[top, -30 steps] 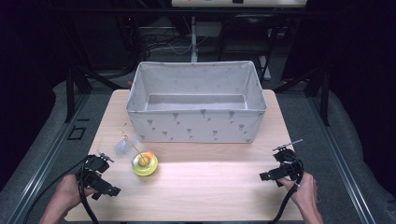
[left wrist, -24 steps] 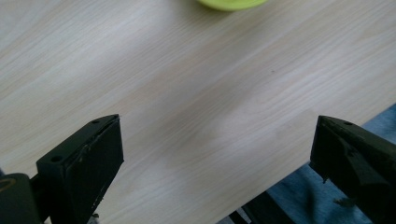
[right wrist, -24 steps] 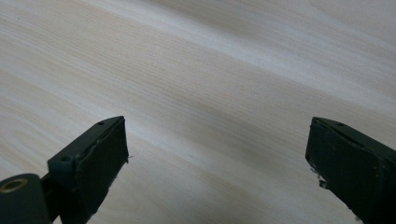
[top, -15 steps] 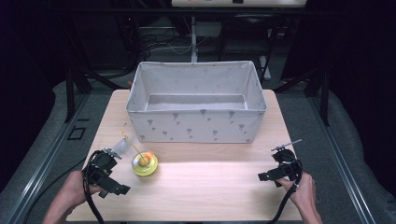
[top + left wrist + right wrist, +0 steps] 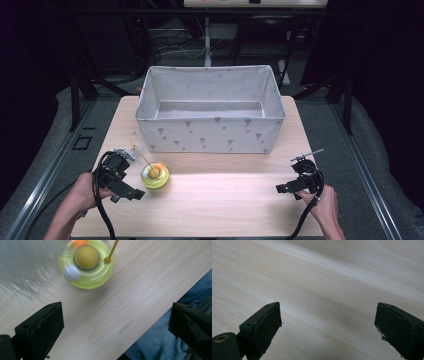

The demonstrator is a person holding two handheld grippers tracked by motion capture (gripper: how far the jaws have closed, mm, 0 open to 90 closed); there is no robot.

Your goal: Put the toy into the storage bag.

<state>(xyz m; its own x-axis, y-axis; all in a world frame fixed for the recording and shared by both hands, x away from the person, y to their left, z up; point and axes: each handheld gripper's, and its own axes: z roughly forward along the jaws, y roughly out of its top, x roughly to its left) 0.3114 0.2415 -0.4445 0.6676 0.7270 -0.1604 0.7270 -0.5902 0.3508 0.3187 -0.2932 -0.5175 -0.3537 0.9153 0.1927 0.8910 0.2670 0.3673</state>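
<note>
A round yellow-green toy (image 5: 154,175) (image 5: 86,265) lies on the wooden table (image 5: 220,200), with an orange ball in its middle, a thin yellow stick and a pale feather. My left gripper (image 5: 129,191) (image 5: 116,326) hovers just left of the toy, jaws wide apart and nothing between them. At the table's right front my right gripper (image 5: 283,188) (image 5: 328,325) is also open over bare wood. A grey fabric bin (image 5: 210,111) patterned with small marks stands at the back centre.
The front edge of the table runs under my left gripper, with a trouser leg (image 5: 160,340) below it. Dark metal frames (image 5: 75,95) and cables flank the table. Bare wood stretches between the two grippers.
My left gripper has moved right and forward, closer to the yellow-green toy. The right gripper has barely shifted.
</note>
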